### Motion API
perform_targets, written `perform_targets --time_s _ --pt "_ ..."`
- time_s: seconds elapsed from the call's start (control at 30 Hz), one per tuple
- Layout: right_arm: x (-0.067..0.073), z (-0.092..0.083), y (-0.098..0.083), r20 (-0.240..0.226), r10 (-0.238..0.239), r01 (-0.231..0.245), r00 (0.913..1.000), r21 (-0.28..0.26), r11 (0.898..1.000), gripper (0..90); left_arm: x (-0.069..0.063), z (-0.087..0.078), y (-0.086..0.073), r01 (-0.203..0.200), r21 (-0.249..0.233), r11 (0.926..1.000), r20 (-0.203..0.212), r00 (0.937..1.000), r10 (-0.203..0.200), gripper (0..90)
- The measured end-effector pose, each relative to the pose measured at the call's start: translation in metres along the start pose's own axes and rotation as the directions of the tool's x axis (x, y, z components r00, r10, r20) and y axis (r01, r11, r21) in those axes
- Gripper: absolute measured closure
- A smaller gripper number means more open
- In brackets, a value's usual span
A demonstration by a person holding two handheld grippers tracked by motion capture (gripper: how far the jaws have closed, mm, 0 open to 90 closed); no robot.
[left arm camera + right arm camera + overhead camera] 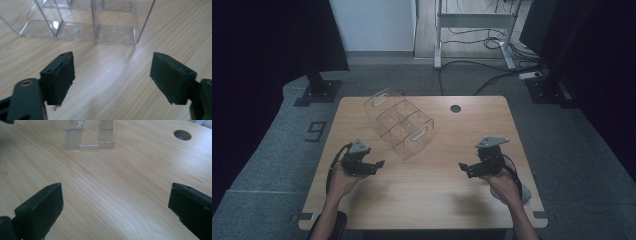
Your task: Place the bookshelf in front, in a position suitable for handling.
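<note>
A clear plastic organiser box with several compartments and cut-out handles stands on the wooden table, left of centre. My left gripper hovers just in front of and to the left of it, jaws apart with nothing between them. In the left gripper view its gripper faces the box's near compartments. My right gripper is to the box's right and nearer the front, open and empty. In the right gripper view that gripper looks across bare wood toward the box's base.
A round cable hole sits near the table's far edge, also seen as the hole in the right gripper view. Dark stands and floor cables lie beyond the table. A grey object rests by the right wrist.
</note>
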State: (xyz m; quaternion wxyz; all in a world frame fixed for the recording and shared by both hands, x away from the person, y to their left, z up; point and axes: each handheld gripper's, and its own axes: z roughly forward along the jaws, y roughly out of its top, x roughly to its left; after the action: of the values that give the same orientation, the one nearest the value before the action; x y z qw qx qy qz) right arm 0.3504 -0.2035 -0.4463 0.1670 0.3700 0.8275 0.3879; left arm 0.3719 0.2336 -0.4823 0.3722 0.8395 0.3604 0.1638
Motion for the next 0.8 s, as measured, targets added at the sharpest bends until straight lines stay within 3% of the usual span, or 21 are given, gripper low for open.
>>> perform_targets --time_s 0.13,0.27,0.8 --pt "0.003 0.004 0.005 -0.009 -0.010 0.010 0.9999 0.002 1.000 0.0 0.000 0.009 0.007 -0.020 0.015 0.9997 -0.005 0.9998 0.020 23.1" --pt "0.006 0.008 0.008 -0.021 -0.002 0.002 0.9998 -0.004 1.000 0.0 0.005 0.016 0.015 -0.007 0.001 1.0000 0.010 0.9999 0.007 26.8" --pt "0.013 0.019 -0.001 -0.056 -0.008 0.008 0.9984 0.011 1.000 0.9 0.017 0.035 0.051 -0.008 -0.022 0.9997 0.010 0.9999 0.009 46.5"
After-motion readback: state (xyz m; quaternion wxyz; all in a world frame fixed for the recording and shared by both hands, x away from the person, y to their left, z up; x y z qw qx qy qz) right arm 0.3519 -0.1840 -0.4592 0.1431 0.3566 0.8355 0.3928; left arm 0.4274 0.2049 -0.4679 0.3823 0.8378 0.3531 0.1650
